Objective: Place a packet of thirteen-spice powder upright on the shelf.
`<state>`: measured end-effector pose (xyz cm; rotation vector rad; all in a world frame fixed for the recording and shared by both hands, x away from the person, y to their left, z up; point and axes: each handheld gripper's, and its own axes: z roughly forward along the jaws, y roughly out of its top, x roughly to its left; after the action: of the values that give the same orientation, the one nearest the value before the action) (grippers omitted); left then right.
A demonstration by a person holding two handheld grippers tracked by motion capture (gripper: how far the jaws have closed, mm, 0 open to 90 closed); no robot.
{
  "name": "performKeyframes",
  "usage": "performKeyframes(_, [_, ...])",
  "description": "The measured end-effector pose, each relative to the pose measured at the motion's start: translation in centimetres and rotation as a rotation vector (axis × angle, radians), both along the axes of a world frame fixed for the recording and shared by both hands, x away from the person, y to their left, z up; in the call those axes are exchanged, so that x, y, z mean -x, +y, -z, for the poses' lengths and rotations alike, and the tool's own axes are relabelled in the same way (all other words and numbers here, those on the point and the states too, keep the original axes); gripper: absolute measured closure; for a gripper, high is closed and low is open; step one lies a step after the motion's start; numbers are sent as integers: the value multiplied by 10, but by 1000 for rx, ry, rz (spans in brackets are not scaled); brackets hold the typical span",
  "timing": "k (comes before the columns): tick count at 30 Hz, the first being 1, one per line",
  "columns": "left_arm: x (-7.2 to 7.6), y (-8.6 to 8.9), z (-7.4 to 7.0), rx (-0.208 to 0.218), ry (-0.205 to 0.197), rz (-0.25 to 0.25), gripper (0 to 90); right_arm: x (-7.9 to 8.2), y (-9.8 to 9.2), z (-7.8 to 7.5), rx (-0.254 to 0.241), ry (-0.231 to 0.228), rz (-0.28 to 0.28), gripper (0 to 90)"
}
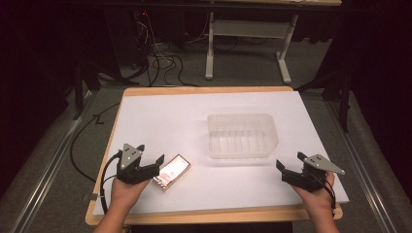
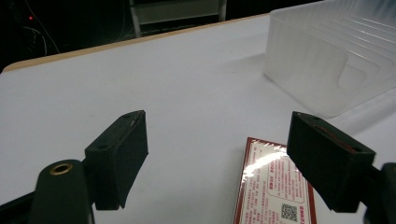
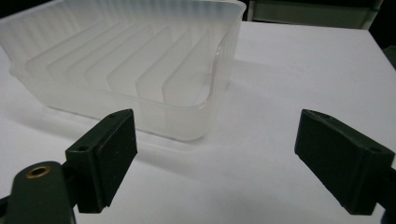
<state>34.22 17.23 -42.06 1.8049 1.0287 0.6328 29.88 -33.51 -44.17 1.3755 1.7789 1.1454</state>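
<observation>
A flat red-edged packet (image 1: 172,172) wrapped in shiny film lies on the white table, left of centre near the front. My left gripper (image 1: 151,166) is open just left of it; in the left gripper view the packet (image 2: 273,184) lies low between the jaws, nearer the right one, and the pads do not press on it. A clear ribbed plastic tray (image 1: 242,135) stands at mid-table. At the front right, my right gripper (image 1: 286,169) is open with nothing between its jaws, and the tray's near corner (image 3: 205,107) lies ahead and to the left in its own view.
The white table sheet (image 1: 160,116) ends at a wooden edge (image 1: 209,213) along the front. Beyond the far edge are cables (image 1: 160,63) on the floor and a white stand's legs (image 1: 210,48).
</observation>
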Motion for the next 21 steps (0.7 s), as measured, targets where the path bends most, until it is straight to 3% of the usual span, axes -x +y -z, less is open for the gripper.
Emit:
performKeyframes(4, [0,-1,2,-17,6,12,209,1,3,-1,10,-10,-6,131])
performKeyframes(16, [-1,4,2,-3,12,10,211,-1,5,0,-9,-24,-13,131])
performKeyframes(18, [-1,3,2,-2,17,16,213,1,4,-1,-4,-58,-7,134])
performKeyframes(21, [-1,2,2,-8,16,18,213,2,4,-3,-4,-68,-11,143])
